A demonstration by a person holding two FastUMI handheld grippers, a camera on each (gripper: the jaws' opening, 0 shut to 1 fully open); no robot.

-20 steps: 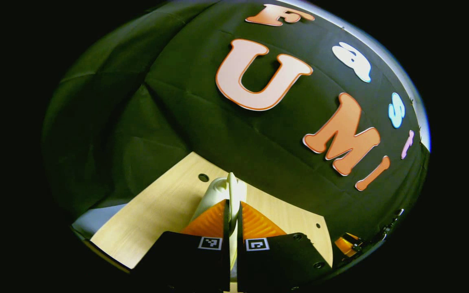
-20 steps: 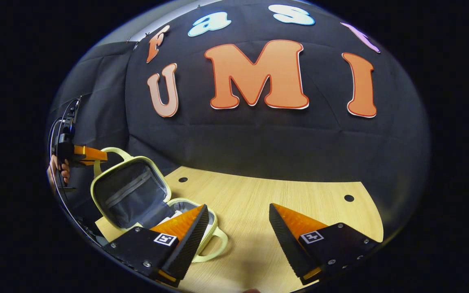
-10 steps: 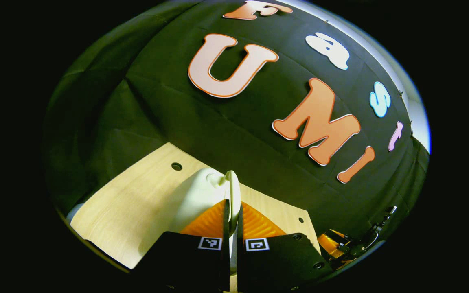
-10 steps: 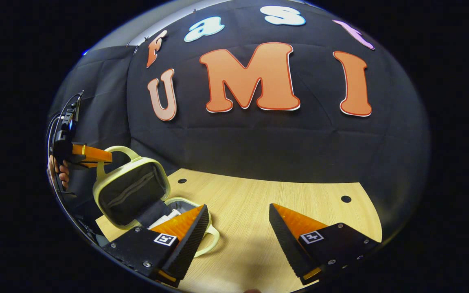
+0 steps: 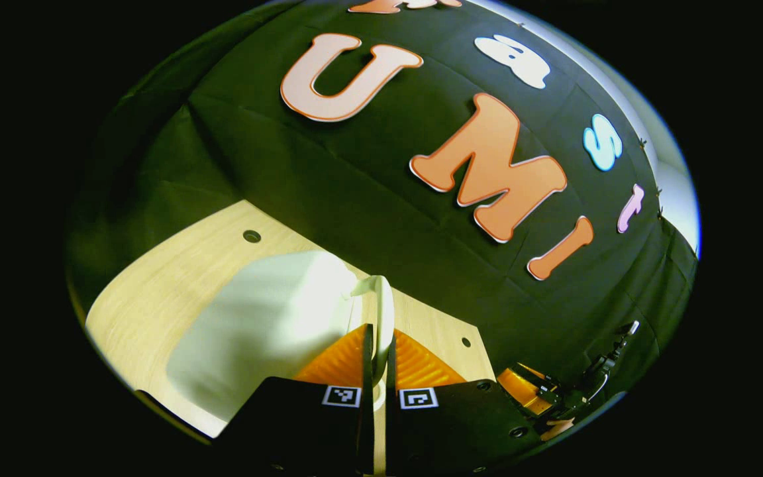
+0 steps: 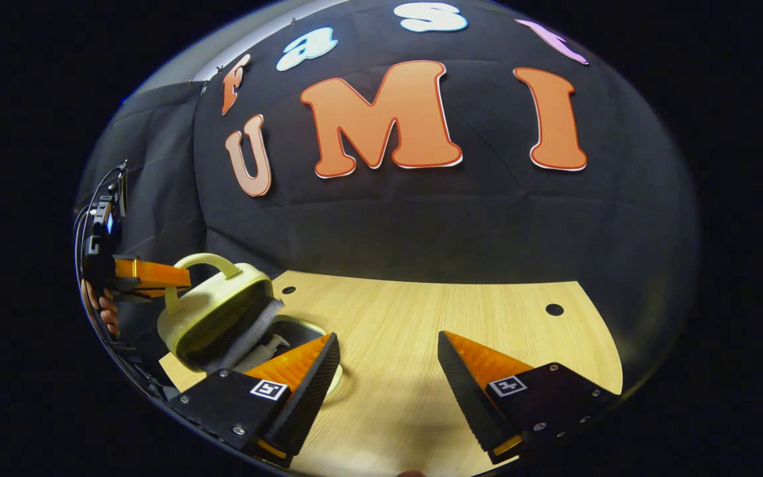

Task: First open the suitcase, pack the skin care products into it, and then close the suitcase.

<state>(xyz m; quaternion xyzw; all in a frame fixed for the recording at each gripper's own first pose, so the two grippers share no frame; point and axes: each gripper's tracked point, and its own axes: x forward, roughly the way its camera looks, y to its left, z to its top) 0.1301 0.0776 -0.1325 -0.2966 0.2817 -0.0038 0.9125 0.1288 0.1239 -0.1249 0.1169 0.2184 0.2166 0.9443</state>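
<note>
Closing step is underway here. The left tongs (image 5: 376,344) are pinched tight on the lid handle (image 5: 381,311) of the pale suitcase (image 6: 222,311), both fingers pressing on it. In the right gripper view the left tongs sit out at about 9 o'clock, and the lid (image 6: 212,315) is tipped well over the base but not shut; there's a dark gap where you can see a light-coloured skin care product (image 6: 269,344) lying inside. The suitcase sits on the wooden worktop (image 6: 421,318) at roughly 8 o'clock in that view.

The right tongs (image 6: 388,371) are spread wide, holding nothing, hovering over bare worktop just beside the case.

My guess at what's next: bring the lid down the rest of the way until the rims meet, then let go of the handle. The right tongs could steady the base so it doesn't skid. Can't tell from here how the fastening works.
</note>
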